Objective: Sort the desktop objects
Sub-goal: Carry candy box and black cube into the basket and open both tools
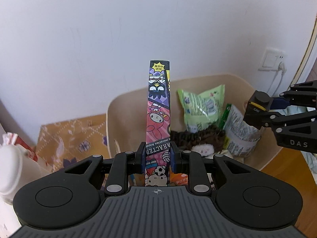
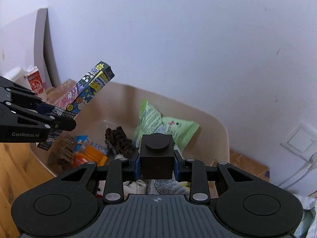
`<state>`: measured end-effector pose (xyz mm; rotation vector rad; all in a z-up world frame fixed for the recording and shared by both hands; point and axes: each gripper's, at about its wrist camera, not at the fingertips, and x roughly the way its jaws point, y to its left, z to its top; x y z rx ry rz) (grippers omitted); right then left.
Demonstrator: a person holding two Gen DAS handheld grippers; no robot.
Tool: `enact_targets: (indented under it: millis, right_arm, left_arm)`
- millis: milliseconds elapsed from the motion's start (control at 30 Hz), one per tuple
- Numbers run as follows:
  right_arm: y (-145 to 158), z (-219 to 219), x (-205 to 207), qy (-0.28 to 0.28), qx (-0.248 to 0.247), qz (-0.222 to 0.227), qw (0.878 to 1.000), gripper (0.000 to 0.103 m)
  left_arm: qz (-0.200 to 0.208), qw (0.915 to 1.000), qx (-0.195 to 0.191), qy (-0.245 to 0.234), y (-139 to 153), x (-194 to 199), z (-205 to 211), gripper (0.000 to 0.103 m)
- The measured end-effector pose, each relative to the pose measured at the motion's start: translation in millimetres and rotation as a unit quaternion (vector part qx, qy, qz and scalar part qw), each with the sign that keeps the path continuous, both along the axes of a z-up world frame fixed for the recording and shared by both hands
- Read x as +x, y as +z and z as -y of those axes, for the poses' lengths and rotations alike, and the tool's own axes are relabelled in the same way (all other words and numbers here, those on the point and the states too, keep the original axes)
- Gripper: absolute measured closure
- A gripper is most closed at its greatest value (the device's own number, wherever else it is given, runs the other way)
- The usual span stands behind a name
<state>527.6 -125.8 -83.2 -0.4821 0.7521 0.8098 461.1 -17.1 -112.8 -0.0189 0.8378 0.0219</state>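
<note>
My left gripper (image 1: pixel 158 158) is shut on a long, narrow cartoon-printed box (image 1: pixel 158 107), which stands up from the jaws over the left part of a beige bin (image 1: pixel 118 107). From the right wrist view that same cartoon box (image 2: pixel 87 93) slants up at the left, held by the left gripper (image 2: pixel 53 117). My right gripper (image 2: pixel 157 163) is shut on a small black cube with a round knob (image 2: pixel 156 154), above the bin (image 2: pixel 216 130). In the left wrist view the right gripper (image 1: pixel 277 109) holds the black cube (image 1: pixel 257 109) at the bin's right rim.
The bin holds a green snack bag (image 1: pixel 200 105), a clear labelled packet (image 1: pixel 241 130), a dark brown plush (image 1: pixel 198 136) and orange packets (image 2: pixel 89 156). A patterned cardboard box (image 1: pixel 73 138) and a white bottle (image 1: pixel 10 170) stand left. A wall socket (image 1: pixel 272 61) is right.
</note>
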Motion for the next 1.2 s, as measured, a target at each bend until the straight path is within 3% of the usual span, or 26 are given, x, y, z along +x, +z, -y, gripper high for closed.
enact_targets:
  millis: [200, 233, 433, 533, 600, 700, 767, 1000, 1200]
  right_arm:
    - [-16, -5, 3, -0.008, -0.018, -0.014, 1.000, 0.074]
    - [-17, -6, 3, -0.011, -0.021, -0.013, 1.000, 0.066]
    - [-14, 1, 0, -0.017, -0.013, -0.007, 1.000, 0.044]
    - [-7, 8, -6, -0.018, -0.003, 0.005, 1.000, 0.031]
    - [-2, 15, -13, -0.020, 0.007, 0.010, 1.000, 0.024]
    - [4, 27, -23, -0.016, 0.016, 0.016, 1.000, 0.019]
    - [9, 39, -34, -0.016, 0.025, 0.023, 0.999, 0.008]
    - [18, 85, -71, -0.018, 0.056, 0.032, 0.998, 0.003]
    - [0, 109, -107, 0.002, 0.042, 0.011, 0.999, 0.000]
  left_arm:
    - [-0.021, 0.9997, -0.013, 0.000, -16, 1, -2, 0.080]
    - [-0.018, 0.9998, -0.013, -0.002, -17, 1, -2, 0.080]
    - [-0.037, 0.9988, -0.031, 0.000, -19, 3, -4, 0.079]
    - [-0.040, 0.9984, -0.039, 0.000, -16, 3, -4, 0.061]
    - [-0.032, 0.9988, -0.037, 0.003, -11, 0, -2, 0.039]
    - [-0.014, 0.9996, -0.026, 0.002, -2, -7, -1, 0.028]
    - [-0.005, 0.9998, -0.019, -0.007, 3, -12, -1, 0.027]
    - [0.017, 0.9982, -0.001, -0.058, 22, -38, 1, 0.026]
    - [0.023, 0.9946, -0.009, -0.101, 31, -65, 11, 0.026]
